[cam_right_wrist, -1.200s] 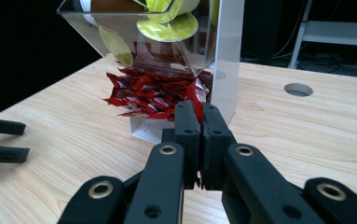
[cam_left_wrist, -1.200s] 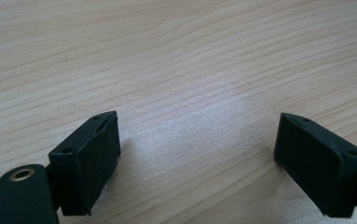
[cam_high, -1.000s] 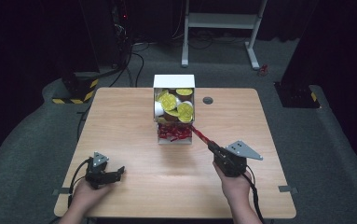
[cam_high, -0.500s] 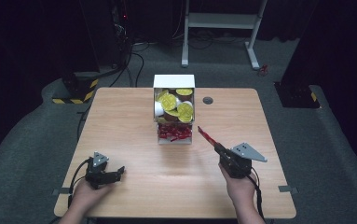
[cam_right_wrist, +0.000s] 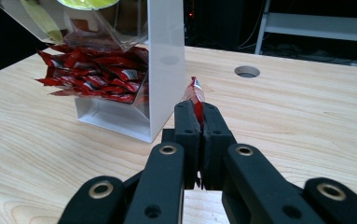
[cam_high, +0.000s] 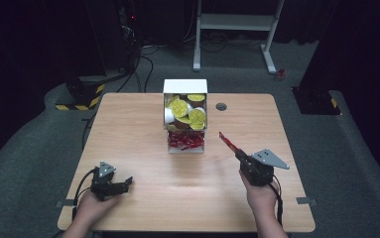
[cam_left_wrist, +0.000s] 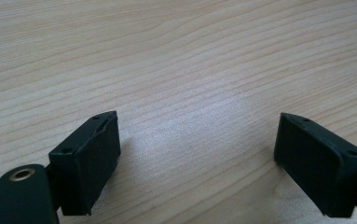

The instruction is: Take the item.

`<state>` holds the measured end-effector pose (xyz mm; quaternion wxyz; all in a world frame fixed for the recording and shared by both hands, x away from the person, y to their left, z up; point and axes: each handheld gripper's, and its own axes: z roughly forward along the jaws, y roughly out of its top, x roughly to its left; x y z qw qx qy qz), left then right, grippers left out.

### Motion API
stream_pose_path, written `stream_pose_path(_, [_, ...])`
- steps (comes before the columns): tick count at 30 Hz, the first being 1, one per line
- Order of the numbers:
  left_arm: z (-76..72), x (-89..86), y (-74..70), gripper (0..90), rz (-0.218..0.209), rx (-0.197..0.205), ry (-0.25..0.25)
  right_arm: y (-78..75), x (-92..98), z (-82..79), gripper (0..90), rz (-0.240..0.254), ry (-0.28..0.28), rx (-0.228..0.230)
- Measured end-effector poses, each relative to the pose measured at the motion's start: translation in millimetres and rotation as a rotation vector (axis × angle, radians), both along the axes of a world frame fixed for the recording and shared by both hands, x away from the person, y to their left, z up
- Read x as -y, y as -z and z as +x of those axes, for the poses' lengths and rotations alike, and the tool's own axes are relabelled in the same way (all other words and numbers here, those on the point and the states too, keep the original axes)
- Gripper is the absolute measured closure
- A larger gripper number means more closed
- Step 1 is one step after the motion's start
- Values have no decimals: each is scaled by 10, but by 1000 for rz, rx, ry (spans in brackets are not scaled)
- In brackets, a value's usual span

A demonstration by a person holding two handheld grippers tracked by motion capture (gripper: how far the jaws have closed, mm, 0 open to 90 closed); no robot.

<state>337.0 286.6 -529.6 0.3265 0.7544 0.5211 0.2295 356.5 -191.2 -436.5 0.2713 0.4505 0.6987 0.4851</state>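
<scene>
A white dispenser box (cam_high: 185, 87) stands at the middle back of the wooden table (cam_high: 143, 124). Yellow-lidded cups (cam_high: 185, 113) fill its upper part, and red sachets (cam_high: 186, 142) lie in its lower tray. My right gripper (cam_high: 240, 156) is shut on one red sachet (cam_high: 226, 142), which sticks out toward the box. In the right gripper view the sachet (cam_right_wrist: 195, 93) is pinched between the black jaws of my right gripper (cam_right_wrist: 199, 116), just right of the box's white wall (cam_right_wrist: 166, 70). My left gripper (cam_high: 120, 182) rests open near the front left, and in its own view my left gripper (cam_left_wrist: 197, 144) has bare wood between its jaws.
A round cable hole (cam_high: 221, 106) sits in the table right of the box. Beyond the table stand a white frame (cam_high: 237, 25) and a yellow-black striped base (cam_high: 81, 96) on the dark floor.
My right hand has drawn back toward the front right, carrying the red sachet away from the box. The left hand has stayed put.
</scene>
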Motion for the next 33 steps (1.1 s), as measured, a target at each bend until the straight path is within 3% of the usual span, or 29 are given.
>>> stream_pose_path(15, [6, 6, 2, 147, -1, 2, 0, -57, 57, 119, 883, -20, 39, 2])
stream_pose_path(33, [5, 9, 2, 149, 2, 5, -2, -47, 66, 418, 882, -63, 105, -8])
